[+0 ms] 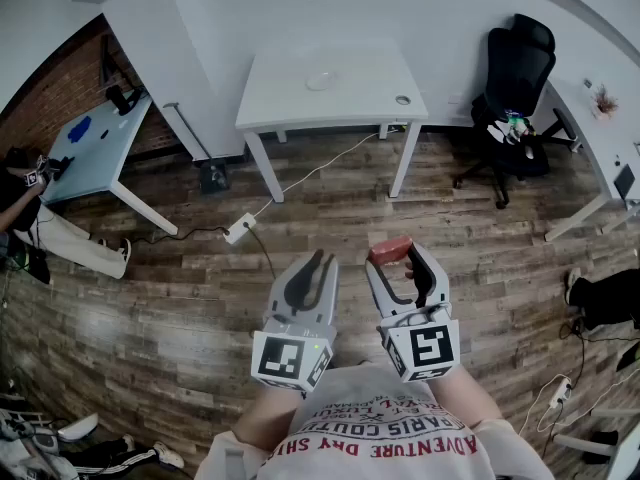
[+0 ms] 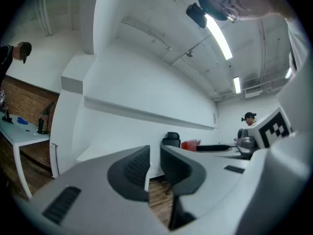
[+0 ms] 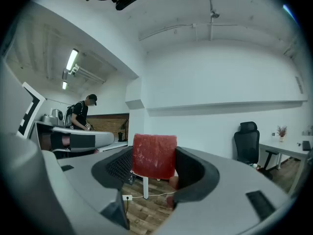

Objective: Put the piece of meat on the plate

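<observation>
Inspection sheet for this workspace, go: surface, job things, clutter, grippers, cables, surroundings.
Surface: white table, well ahead across the wood floor.
Job's things: plate on the table, looks empty; meat off the table, in the right gripper.
Clutter: small round thing near the table's corner.
Grippers: right gripper shut on the meat; left gripper jaws nearly together, nothing between.
Cables: white cable runs from under the table to a power strip on the floor; more cables at the floor's right.
Surroundings: black chair; blue table with a seated person.
</observation>
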`<action>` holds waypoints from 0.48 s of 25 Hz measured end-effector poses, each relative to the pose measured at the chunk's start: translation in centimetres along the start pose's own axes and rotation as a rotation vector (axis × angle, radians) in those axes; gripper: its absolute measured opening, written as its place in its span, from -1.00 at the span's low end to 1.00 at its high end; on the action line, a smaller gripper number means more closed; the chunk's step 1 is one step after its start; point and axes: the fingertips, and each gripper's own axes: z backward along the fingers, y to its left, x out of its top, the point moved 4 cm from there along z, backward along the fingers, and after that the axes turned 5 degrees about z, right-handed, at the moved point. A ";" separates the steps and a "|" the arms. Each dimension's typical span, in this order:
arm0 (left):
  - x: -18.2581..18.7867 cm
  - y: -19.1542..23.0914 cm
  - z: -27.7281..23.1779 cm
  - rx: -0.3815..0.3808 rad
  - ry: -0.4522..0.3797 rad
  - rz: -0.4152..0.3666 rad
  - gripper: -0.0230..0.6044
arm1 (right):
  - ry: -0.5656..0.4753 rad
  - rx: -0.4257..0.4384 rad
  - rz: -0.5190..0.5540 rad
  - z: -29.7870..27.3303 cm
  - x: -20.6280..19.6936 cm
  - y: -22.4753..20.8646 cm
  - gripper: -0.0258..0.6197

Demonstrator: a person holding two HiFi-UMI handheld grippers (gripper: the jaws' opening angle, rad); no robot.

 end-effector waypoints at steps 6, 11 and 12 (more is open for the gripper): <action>0.4 2.8 -1.1 -0.011 0.001 -0.008 -0.71 | 0.016 -0.007 -0.003 -2.7 -0.1 0.7 -0.06; 0.6 5.4 -1.8 -0.020 -0.003 -0.002 -0.72 | 0.010 -0.011 -0.018 -4.9 0.0 1.8 -0.06; 0.6 6.0 -1.9 -0.023 -0.004 -0.001 -0.75 | 0.007 -0.013 -0.029 -5.4 0.1 2.0 -0.06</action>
